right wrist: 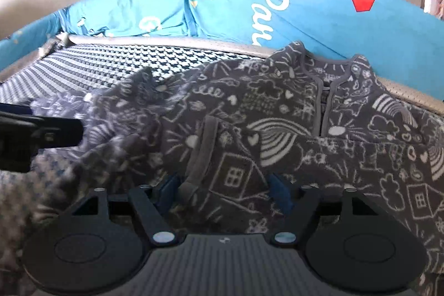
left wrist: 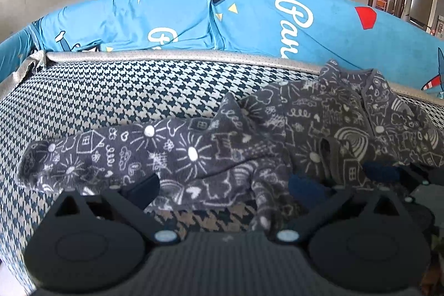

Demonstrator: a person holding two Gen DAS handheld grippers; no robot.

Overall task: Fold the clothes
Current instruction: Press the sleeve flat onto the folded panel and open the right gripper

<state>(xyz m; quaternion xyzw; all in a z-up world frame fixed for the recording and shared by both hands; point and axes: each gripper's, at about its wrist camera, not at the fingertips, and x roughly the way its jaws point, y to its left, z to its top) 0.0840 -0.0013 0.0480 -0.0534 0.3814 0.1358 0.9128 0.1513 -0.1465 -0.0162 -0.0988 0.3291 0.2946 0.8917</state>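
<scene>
While the left hand-held gripper [left wrist: 224, 185] gapes over the grey garment [left wrist: 194, 151], the right [right wrist: 222, 187] (narrower) straddles a fold.

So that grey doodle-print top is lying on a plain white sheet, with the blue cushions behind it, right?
Not quite. The grey doodle-print top lies on a houndstooth-patterned cover, dark teal and white, not a plain white sheet. The blue cushions are indeed behind it. The left wrist view shows the pattern most clearly.

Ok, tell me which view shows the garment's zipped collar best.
The right wrist view: the collar of the grey doodle-print garment sits near centre, its zip and trim plain. In the left wrist view the collar lies off to the right, smaller and more distorted.
</scene>
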